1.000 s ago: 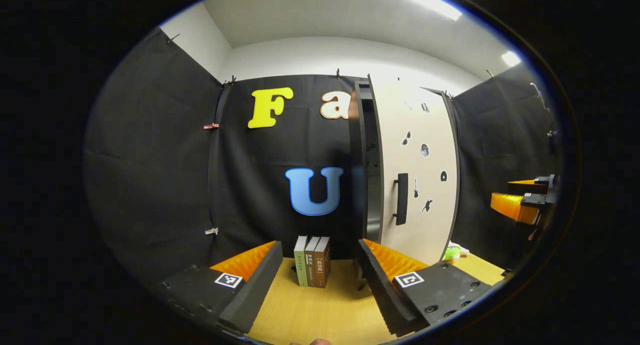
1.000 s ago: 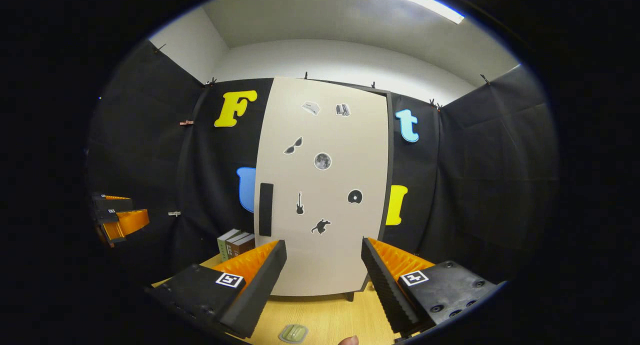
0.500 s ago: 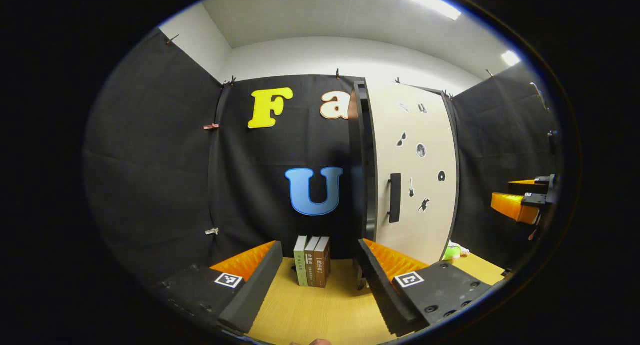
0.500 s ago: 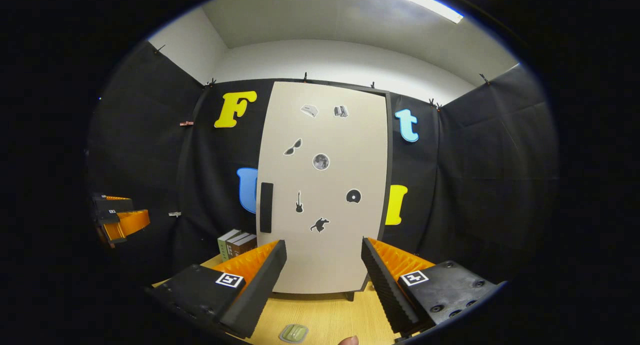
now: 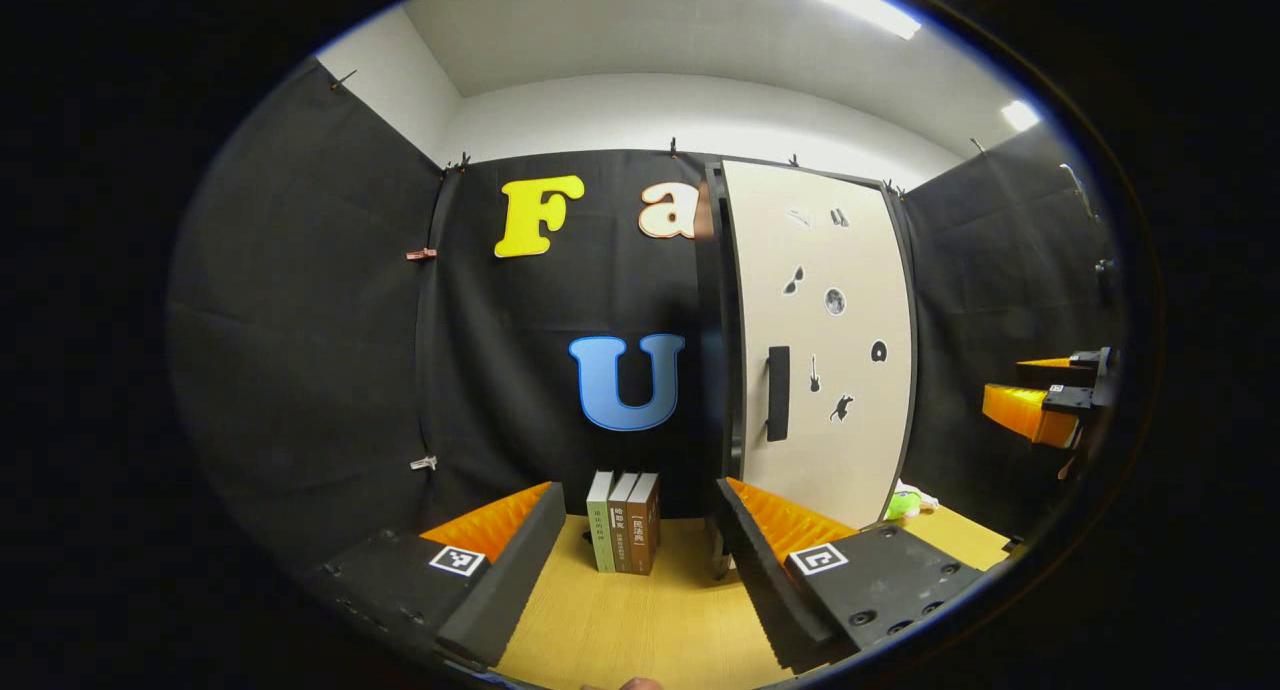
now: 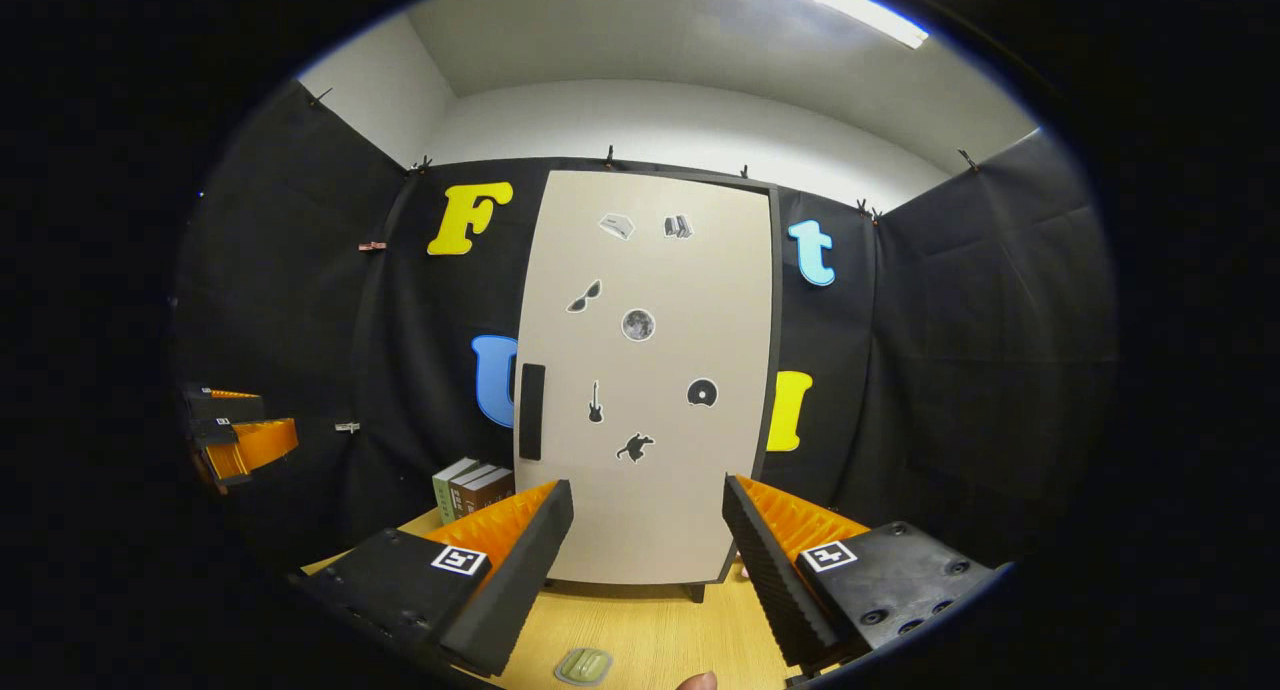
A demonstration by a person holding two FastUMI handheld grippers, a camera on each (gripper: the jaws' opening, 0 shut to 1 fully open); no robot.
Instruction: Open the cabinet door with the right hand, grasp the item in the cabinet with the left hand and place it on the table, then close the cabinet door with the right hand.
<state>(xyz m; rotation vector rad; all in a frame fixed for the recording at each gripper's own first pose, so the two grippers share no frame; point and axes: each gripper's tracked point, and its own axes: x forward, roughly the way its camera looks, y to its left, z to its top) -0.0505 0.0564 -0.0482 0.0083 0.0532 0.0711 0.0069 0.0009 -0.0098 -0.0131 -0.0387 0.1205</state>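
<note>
door (image 6: 650, 370) looks pretty much shut, straight ahead of the right claw (image 6: 648, 540), which is spread wide, holding nothing.

cabinet door (image 6: 650, 370): beige, small black stickers | handle (image 6: 532, 411): black | books (image 5: 625, 535) left of door: green, grey, brown | table (image 5: 640, 620): light wood grain

Black cloth walls (image 5: 300, 330) close in the booth on three sides, clipped along their top edge, with a white room wall (image 5: 640, 110) rising behind them across the upper middle of the frame. A long ceiling light (image 5: 830, 0) glows at the upper right. A light wooden tabletop (image 5: 640, 620) fills the bottom centre.
</note>
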